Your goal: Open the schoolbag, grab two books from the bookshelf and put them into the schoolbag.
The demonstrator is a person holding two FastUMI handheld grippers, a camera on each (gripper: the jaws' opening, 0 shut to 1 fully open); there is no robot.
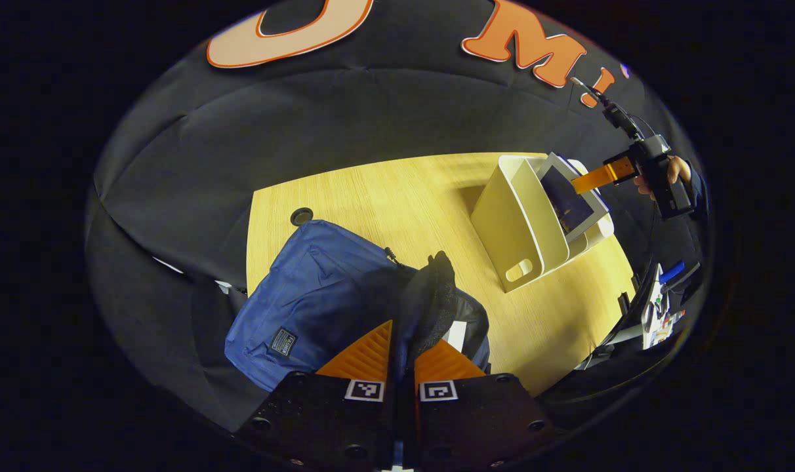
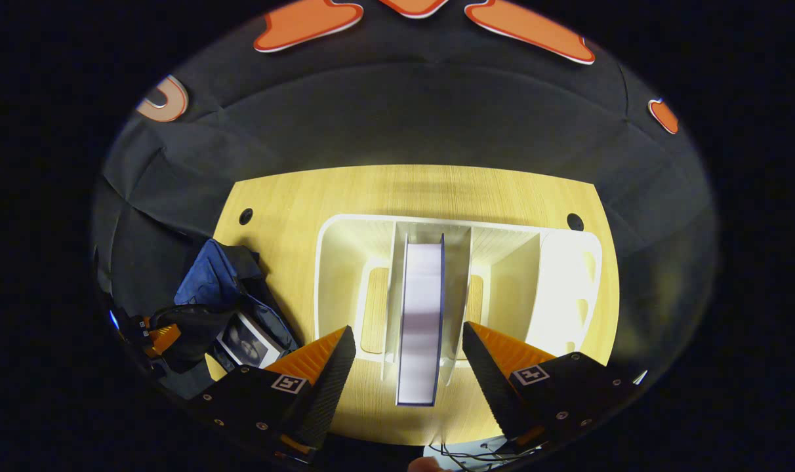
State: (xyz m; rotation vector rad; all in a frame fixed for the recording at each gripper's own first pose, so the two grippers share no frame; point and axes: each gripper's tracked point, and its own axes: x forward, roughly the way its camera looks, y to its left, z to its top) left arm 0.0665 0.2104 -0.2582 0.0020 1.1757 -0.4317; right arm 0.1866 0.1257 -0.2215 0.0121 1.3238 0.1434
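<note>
Your left gripper (image 1: 403,357) is pinched narrow on the dark flap (image 1: 430,308) of the blue schoolbag (image 1: 312,295), both fingers pressing the fabric. Held up this way, the flap keeps the bag's mouth open for loading. The right gripper view shows one book (image 2: 245,341) already lying inside that opening.

The schoolbag lies on the wooden table (image 1: 397,196), well apart from the white bookshelf (image 1: 522,229), which stands toward the table's far right corner.

Your right gripper (image 2: 408,367) stands wide open above the bookshelf (image 2: 561,282), its fingers straddling the second book (image 2: 420,314). This book stands upright in a middle compartment between two dividers, page edges facing the camera. The fingers appear clear of the book on both sides; judged from this, the open stance is set to close across the covers, which the upright storage leaves exposed for a pinch from above.
</note>
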